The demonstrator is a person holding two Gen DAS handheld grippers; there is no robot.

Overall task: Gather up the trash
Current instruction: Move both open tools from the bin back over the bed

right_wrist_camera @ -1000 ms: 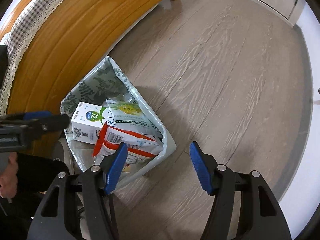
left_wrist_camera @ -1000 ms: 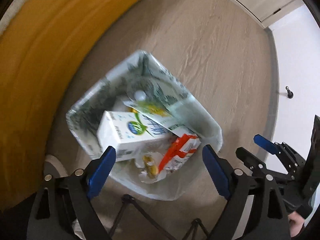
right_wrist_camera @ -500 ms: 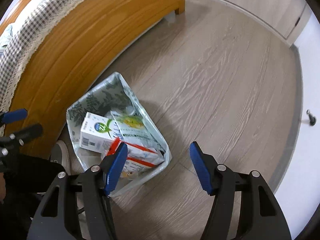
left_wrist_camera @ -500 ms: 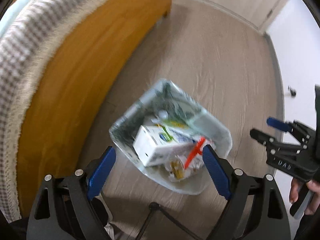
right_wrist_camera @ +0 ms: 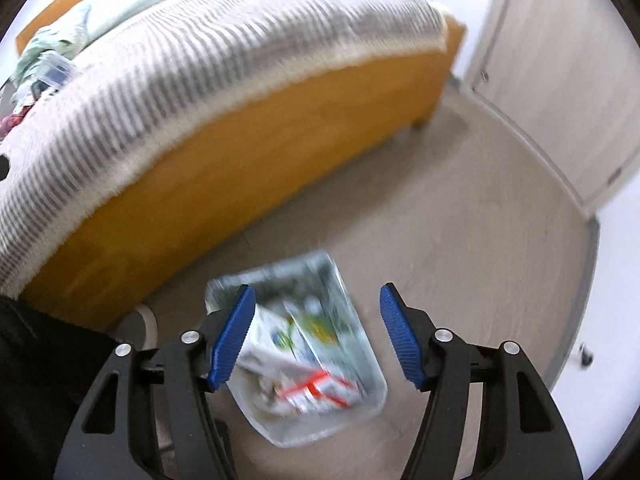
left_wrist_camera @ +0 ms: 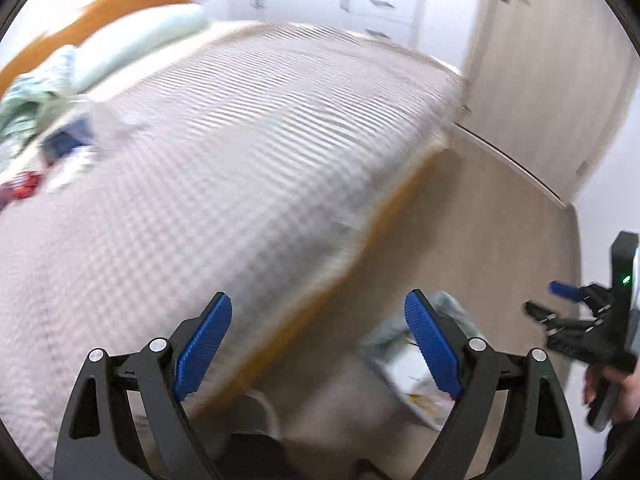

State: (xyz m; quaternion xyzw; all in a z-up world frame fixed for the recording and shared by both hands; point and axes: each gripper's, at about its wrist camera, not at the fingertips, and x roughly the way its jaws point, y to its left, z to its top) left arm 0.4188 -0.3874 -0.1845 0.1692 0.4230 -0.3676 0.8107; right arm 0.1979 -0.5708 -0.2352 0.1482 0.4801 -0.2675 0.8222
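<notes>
Both grippers same build: matte black plastic frames w/ triangular cutouts, silver round-head screws at the pivots, ribbed blue pads (left_wrist_camera: pixel 204 346) on the fingers. Left gripper (left_wrist_camera: pixel 318 350) and right gripper (right_wrist_camera: pixel 316 336) look identical up close. From left cam, right unit seen side-on: black body, blue tip, small green LED lit on a grey/black housing. Bare skin of the right hand (left_wrist_camera: pixel 612 392) visible on the handle. Dark clothing at frame edges.

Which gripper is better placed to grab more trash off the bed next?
Probably the left gripper. It is open, empty and faces the bed, where blurry bits lie near the pillow. The right gripper, also open, points down at the trash bin on the floor.
</notes>
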